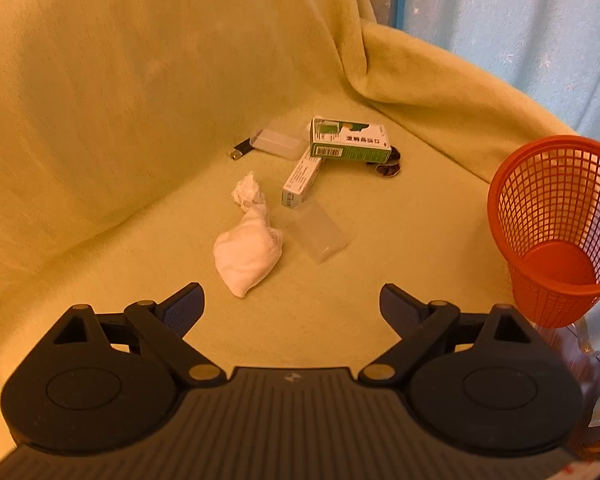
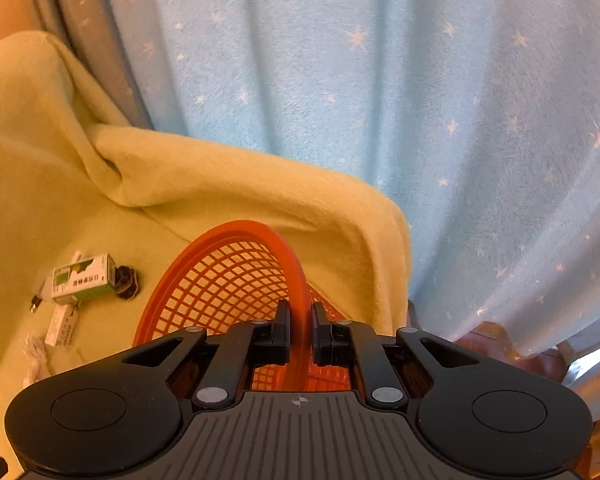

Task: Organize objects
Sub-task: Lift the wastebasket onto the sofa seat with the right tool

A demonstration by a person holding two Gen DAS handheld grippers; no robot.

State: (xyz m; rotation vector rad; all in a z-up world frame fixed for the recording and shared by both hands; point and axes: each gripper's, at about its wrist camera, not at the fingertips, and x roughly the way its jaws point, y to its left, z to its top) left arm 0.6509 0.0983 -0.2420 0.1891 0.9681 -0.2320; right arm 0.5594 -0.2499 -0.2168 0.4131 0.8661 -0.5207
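Right tool is clamped on the rim of the orange mesh basket, holding it at the right edge of the yellow-covered sofa seat; left tool is wide open, holding nothing, hovering over the seat. Clutter sits mid-seat: white knotted bag nearest me, clear plastic case, two green-white boxes, a lighter further back. Looks like the collecting step; next I'd drop the left tool onto the bag, close, and carry it across to the basket.
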